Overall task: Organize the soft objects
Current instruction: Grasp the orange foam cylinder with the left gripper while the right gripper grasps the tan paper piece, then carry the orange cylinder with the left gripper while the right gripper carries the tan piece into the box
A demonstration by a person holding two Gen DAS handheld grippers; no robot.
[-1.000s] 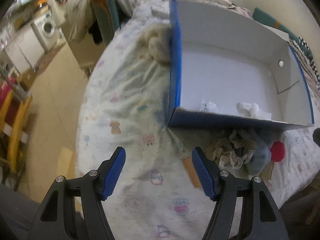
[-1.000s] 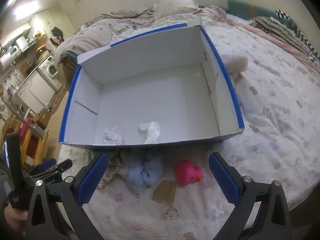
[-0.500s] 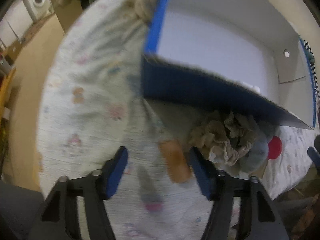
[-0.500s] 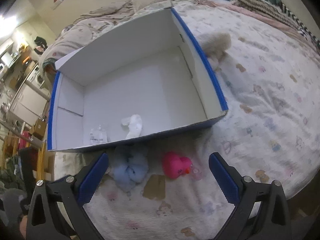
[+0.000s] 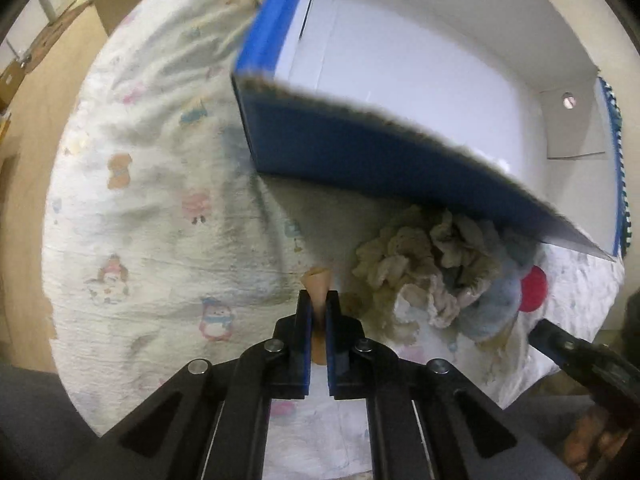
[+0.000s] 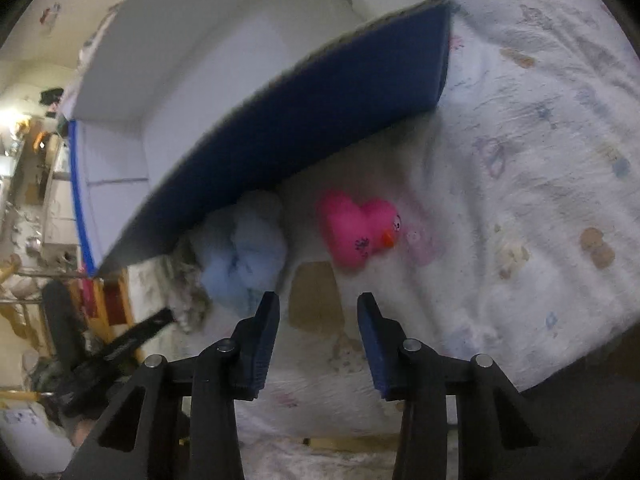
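Your left gripper (image 5: pixel 319 308) pinches a thin tan fabric scrap (image 5: pixel 318 280); limp, light. Your right gripper (image 6: pixel 318 312), spread, straddles a tan flat piece (image 6: pixel 316 300).

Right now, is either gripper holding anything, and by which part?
The left gripper is shut on a tan patch of the bedsheet, pinching a raised fold. The right gripper is open and holds nothing.

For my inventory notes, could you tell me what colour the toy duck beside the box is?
The duck is bright pink with an orange beak, best seen in the right wrist view.
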